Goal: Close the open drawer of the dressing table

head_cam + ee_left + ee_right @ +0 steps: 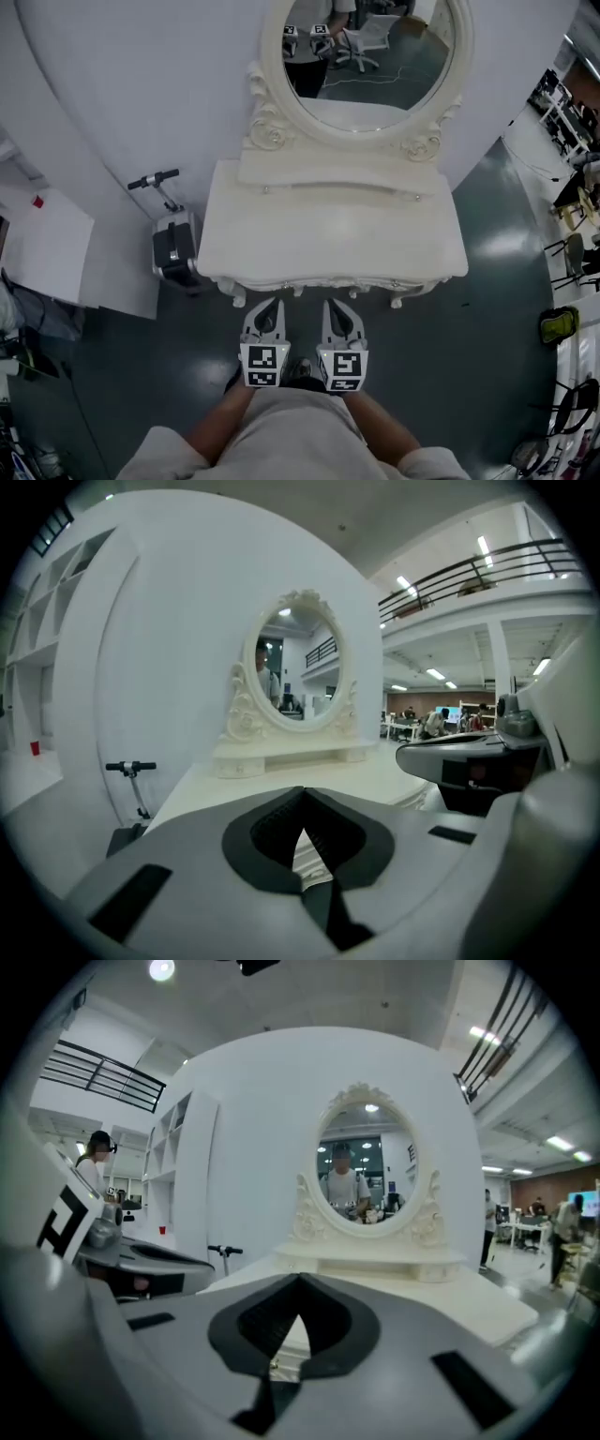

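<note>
The white dressing table (333, 234) with its oval mirror (370, 52) stands against a white curved wall. Its scalloped front edge (328, 281) is just beyond my grippers, and no drawer shows sticking out past it in the head view. My left gripper (265, 305) and right gripper (339, 307) are held side by side in front of that edge, both shut with nothing in them. In the left gripper view the left gripper's (302, 791) closed jaws point over the tabletop (309, 775). In the right gripper view the right gripper's (300, 1279) jaws do the same toward the mirror (366, 1171).
A black scooter (173, 246) with a raised handlebar (153, 179) leans left of the table. White panels (47, 246) lie at the far left. Chairs (572, 253) and a yellow-green bag (559, 324) stand at the right on the dark floor.
</note>
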